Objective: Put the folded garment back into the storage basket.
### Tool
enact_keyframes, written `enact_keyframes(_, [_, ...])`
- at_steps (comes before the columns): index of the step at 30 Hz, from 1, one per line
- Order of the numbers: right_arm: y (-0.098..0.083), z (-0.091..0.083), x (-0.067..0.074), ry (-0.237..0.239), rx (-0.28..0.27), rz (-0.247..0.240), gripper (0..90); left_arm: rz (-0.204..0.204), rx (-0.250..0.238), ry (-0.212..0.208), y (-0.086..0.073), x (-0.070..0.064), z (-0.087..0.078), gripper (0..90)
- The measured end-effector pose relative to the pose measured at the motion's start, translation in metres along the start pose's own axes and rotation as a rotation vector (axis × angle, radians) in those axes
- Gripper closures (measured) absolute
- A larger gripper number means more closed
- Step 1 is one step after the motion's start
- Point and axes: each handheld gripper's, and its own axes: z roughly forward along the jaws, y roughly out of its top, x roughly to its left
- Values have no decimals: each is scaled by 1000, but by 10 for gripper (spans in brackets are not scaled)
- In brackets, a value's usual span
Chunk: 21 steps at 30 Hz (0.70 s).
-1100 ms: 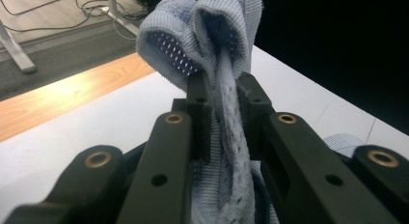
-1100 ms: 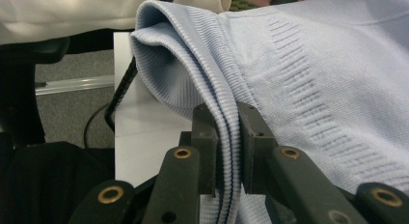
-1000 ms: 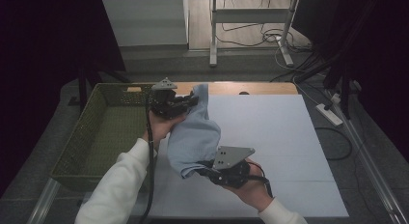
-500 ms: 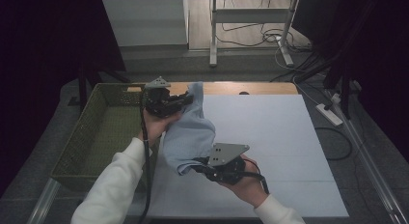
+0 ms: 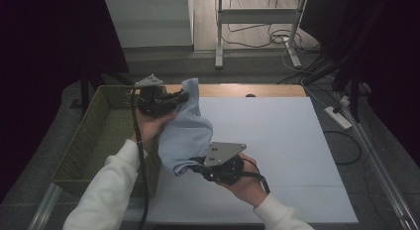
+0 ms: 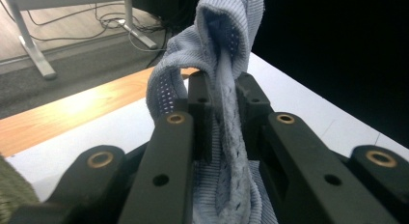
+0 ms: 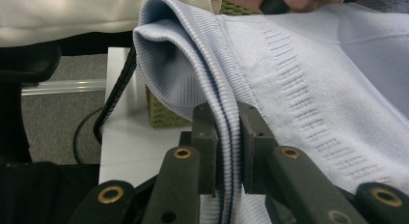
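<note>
Pinching one cloth [image 5: 184,133], two grippers

I see a white table top [image 5: 277,141] with a wooden far edge [image 5: 233,89], green woven basket [image 5: 89,141] at its nine o'clock, power strip [image 5: 338,117] at three o'clock, floor cables [image 5: 257,39] at twelve

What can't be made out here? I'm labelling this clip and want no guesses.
- Garment type: the light blue cloth hangs bunched between the left gripper and right gripper.
- Green basket: the high view leaves its inside too dim to judge.
- Both gripper views: cloth covers the pads.
</note>
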Motion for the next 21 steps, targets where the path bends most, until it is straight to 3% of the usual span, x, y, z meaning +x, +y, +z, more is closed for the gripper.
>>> enact_keyframes(21, [27, 27, -5, 12, -17, -33, 789, -7, -40, 32, 8, 19, -39, 797])
